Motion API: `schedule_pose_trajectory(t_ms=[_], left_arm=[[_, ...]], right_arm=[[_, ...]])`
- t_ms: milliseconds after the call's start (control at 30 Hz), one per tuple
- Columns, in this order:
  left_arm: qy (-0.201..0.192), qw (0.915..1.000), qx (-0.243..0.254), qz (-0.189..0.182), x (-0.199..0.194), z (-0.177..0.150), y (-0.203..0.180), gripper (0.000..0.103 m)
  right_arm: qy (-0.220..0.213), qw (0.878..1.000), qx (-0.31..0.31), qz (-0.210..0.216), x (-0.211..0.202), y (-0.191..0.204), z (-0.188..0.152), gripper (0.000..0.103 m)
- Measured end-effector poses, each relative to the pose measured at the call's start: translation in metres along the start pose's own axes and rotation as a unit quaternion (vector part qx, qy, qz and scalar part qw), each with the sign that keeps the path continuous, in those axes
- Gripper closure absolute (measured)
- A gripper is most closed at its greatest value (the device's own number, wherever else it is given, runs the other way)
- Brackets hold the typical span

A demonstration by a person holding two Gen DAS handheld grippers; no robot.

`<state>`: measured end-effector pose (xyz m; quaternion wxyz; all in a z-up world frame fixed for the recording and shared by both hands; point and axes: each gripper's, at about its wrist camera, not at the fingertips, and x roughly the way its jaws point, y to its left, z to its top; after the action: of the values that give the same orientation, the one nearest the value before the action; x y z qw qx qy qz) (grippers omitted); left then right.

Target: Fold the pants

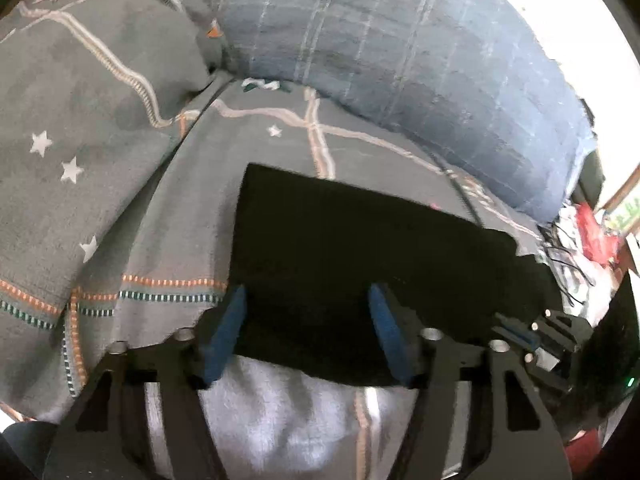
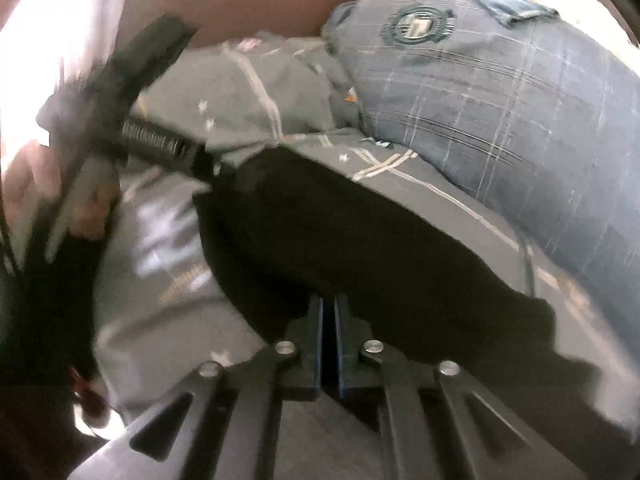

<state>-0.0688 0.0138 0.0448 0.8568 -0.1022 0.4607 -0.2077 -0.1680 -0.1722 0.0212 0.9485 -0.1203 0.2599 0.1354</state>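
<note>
Left wrist view shows the left gripper [image 1: 306,308] with its blue pads [image 1: 224,332] standing about half apart, and nothing is pressed between them. The black pants [image 1: 360,248], folded to a flat rectangle, lie just in front of and under its fingertips on the grey patterned bedsheet [image 1: 120,200]. Beyond the pants is a blue checked pillow [image 1: 400,60].

Right wrist view shows the right gripper [image 2: 329,320] with its pads shut together; I cannot tell if they pinch a bit of cloth, since the dark fabric begins right at the tips. The pants stretch ahead and to both sides of it.

The fold seems nearly finished, so I judge the step in hand is to smooth or make one last fold. To do it well, the left gripper should close on the near edge only, taking both layers. Both hands should lift together and low, so the layers do not slide apart. The picture is blurred, so slower motion would help.
</note>
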Motion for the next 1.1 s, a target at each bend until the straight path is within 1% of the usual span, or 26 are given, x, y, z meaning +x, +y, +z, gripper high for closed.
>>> schedule_pose_trajectory(t_ms=[67, 133, 200, 267, 300, 333, 367, 400, 433, 467, 500, 567, 633, 667, 700, 733, 767, 833, 900, 967, 1033, 1100], left_arm=[[-0.011, 0.9998, 0.016, 0.008, -0.010, -0.005, -0.003, 0.049], [-0.010, 0.9995, 0.022, 0.023, -0.011, -0.006, -0.004, 0.049], [0.002, 0.9993, 0.020, 0.032, -0.005, -0.009, -0.001, 0.049], [0.007, 0.9991, 0.008, 0.042, -0.003, -0.010, 0.002, 0.049], [0.006, 0.9989, 0.002, 0.046, -0.005, -0.009, 0.003, 0.049], [0.003, 0.9986, -0.002, 0.053, -0.009, -0.009, 0.004, 0.048], [-0.001, 0.9983, -0.004, 0.059, -0.012, -0.008, 0.004, 0.048], [-0.009, 0.9978, -0.005, 0.066, -0.019, -0.007, 0.004, 0.047], [-0.017, 0.9973, -0.006, 0.071, -0.024, -0.005, 0.003, 0.046], [-0.026, 0.9970, -0.006, 0.073, -0.030, -0.004, 0.001, 0.046], [-0.036, 0.9969, -0.003, 0.071, -0.036, -0.002, -0.002, 0.045], [-0.054, 0.9963, 0.012, 0.066, -0.046, 0.003, -0.016, 0.044], [-0.062, 0.9963, 0.031, 0.051, -0.048, 0.007, -0.030, 0.038], [-0.062, 0.9964, 0.042, 0.039, -0.046, 0.009, -0.039, 0.037], [-0.059, 0.9966, 0.051, 0.028, -0.041, 0.012, -0.048, 0.037], [-0.053, 0.9967, 0.058, 0.019, -0.034, 0.013, -0.056, 0.037], [-0.038, 0.9969, 0.069, 0.004, -0.023, 0.014, -0.068, 0.037], [-0.023, 0.9962, 0.082, -0.016, -0.006, 0.015, -0.084, 0.037], [-0.007, 0.9944, 0.102, -0.029, 0.016, 0.017, -0.106, 0.037], [0.005, 0.9928, 0.116, -0.030, 0.033, 0.016, -0.125, 0.037], [0.011, 0.9913, 0.129, -0.025, 0.048, 0.014, -0.141, 0.037], [0.014, 0.9907, 0.135, -0.014, 0.058, 0.012, -0.150, 0.037]], right_arm=[[-0.017, 1.000, 0.008, 0.009, -0.018, 0.003, 0.000, 0.099], [-0.016, 1.000, 0.008, 0.022, -0.023, 0.009, -0.004, 0.099], [0.006, 1.000, 0.008, 0.017, -0.009, 0.014, -0.014, 0.099], [0.025, 0.999, 0.029, 0.016, 0.007, 0.012, -0.023, 0.099], [0.026, 0.999, 0.041, 0.018, 0.011, 0.008, -0.025, 0.096], [0.021, 0.998, 0.055, 0.021, 0.010, 0.005, -0.026, 0.096], [0.018, 0.997, 0.065, 0.024, 0.006, 0.004, -0.026, 0.091], [0.017, 0.997, 0.075, 0.031, -0.001, 0.002, -0.026, 0.079], [0.010, 0.996, 0.084, 0.036, -0.010, -0.002, -0.026, 0.072], [-0.002, 0.995, 0.092, 0.035, -0.020, -0.007, -0.026, 0.063], [-0.014, 0.995, 0.101, 0.022, -0.035, -0.016, -0.028, 0.062], [-0.022, 0.993, 0.114, 0.002, -0.053, -0.033, -0.029, 0.062], [-0.033, 0.990, 0.130, -0.033, -0.079, -0.058, -0.033, 0.061], [-0.031, 0.989, 0.137, -0.052, -0.088, -0.070, -0.035, 0.057], [-0.026, 0.985, 0.149, -0.079, -0.098, -0.085, -0.039, 0.052], [-0.025, 0.980, 0.167, -0.105, -0.108, -0.102, -0.045, 0.051], [-0.023, 0.974, 0.186, -0.124, -0.117, -0.119, -0.051, 0.051], [-0.010, 0.964, 0.224, -0.145, -0.126, -0.147, -0.060, 0.051], [-0.003, 0.956, 0.246, -0.160, -0.133, -0.166, -0.068, 0.049], [-0.004, 0.953, 0.261, -0.156, -0.132, -0.173, -0.069, 0.049], [-0.010, 0.953, 0.268, -0.143, -0.125, -0.172, -0.066, 0.049], [-0.013, 0.955, 0.265, -0.134, -0.115, -0.166, -0.062, 0.049]])
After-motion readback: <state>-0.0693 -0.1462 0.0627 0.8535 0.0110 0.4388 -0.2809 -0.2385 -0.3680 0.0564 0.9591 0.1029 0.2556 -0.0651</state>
